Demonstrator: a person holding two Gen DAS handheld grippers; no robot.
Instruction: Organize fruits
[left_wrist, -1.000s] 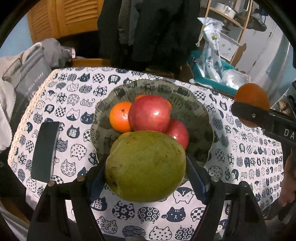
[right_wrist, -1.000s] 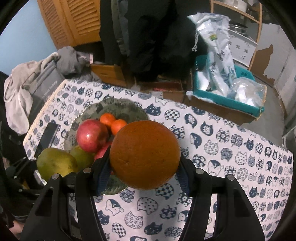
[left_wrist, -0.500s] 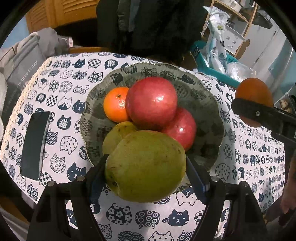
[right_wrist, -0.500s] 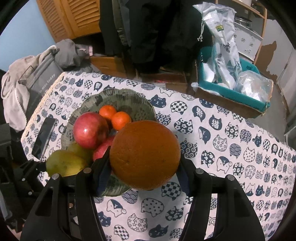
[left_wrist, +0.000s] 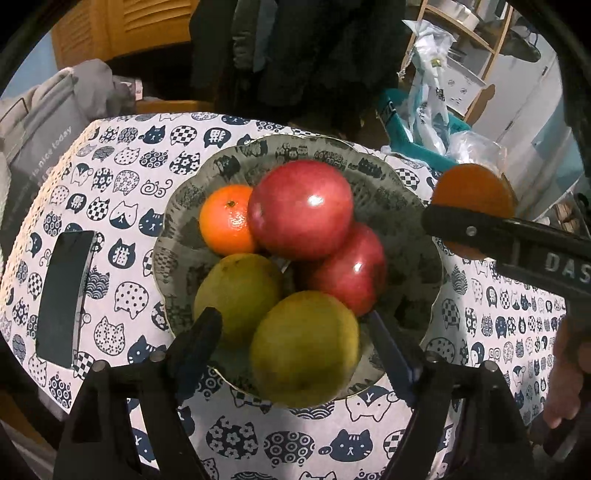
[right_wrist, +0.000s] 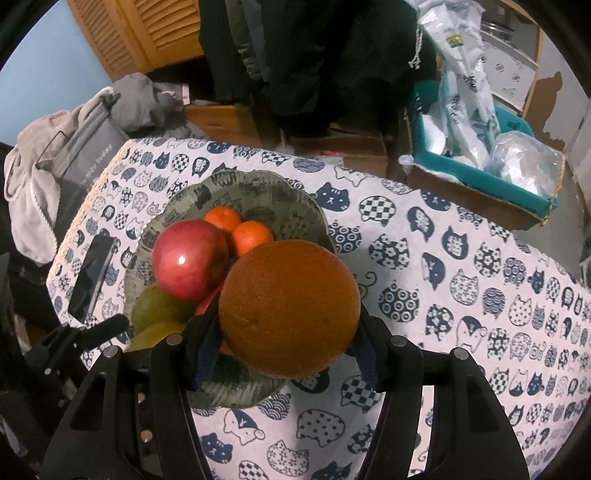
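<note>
A grey patterned bowl (left_wrist: 399, 206) sits on the cat-print tablecloth and holds two red apples (left_wrist: 301, 208), mandarins (left_wrist: 225, 219) and two green mangoes (left_wrist: 236, 291). My left gripper (left_wrist: 295, 325) is open at the bowl's near rim. The nearer green mango (left_wrist: 304, 347) lies between its fingers, with a gap on the left side. My right gripper (right_wrist: 286, 321) is shut on a large orange (right_wrist: 290, 306) and holds it above the bowl's (right_wrist: 258, 192) right edge. The orange also shows in the left wrist view (left_wrist: 474, 192).
A black phone (left_wrist: 64, 295) lies on the cloth left of the bowl. Grey clothes (right_wrist: 55, 155) hang at the table's left edge. A teal box with plastic bags (right_wrist: 487, 147) stands behind the table. The cloth to the right of the bowl is bare.
My left gripper moved forward over the bowl's rim and opened, setting the green mango down in the bowl. My right gripper with the orange moved closer to the bowl.
</note>
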